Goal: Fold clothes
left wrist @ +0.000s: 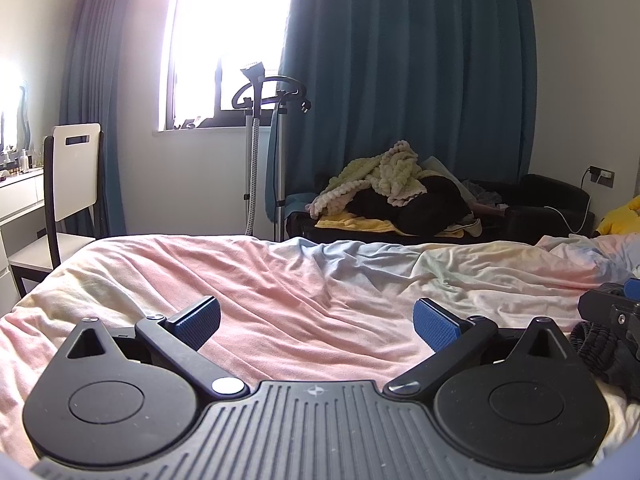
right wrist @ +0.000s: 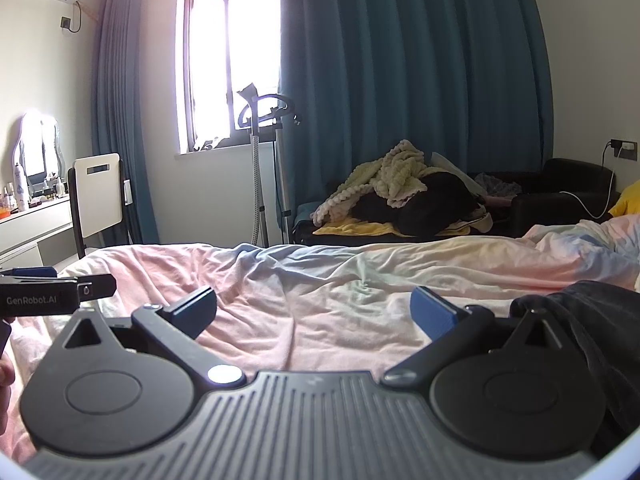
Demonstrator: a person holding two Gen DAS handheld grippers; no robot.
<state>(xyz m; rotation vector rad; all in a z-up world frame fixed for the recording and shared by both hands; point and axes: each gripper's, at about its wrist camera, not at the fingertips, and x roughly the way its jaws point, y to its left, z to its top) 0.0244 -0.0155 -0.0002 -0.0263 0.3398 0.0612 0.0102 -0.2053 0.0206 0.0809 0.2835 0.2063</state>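
While both grippers hovered low over it, one bed (left wrist: 304, 280) filled the middle of each view, covered by a single rumpled sheet in pink, pale blue and cream. Behind it hung two teal curtains, the wide one (left wrist: 408, 80) right of the bright window (left wrist: 224, 48) and a narrower one (left wrist: 86, 92) to its left. One black sofa (left wrist: 552, 204) stood against the far wall beyond the bed, heaped with one cream knitted blanket (left wrist: 388, 176), a black bundle and a yellow towel. One white chair (left wrist: 74, 176) stood at the bed's left corner beside a dresser, and one garment steamer stand (left wrist: 260, 120) rose below the window.

One dark garment (right wrist: 588, 320), the only clothing on the bed, lay crumpled on the sheet at the right edge of the right wrist view, just beside and partly behind the right gripper (right wrist: 314, 312); its ribbed cuff (left wrist: 592, 344) showed in the left wrist view. That gripper's two blue-padded fingers stood wide apart with only sheet between them. The left gripper (left wrist: 316, 322) likewise had its two fingers spread, holding nothing, well left of the garment.
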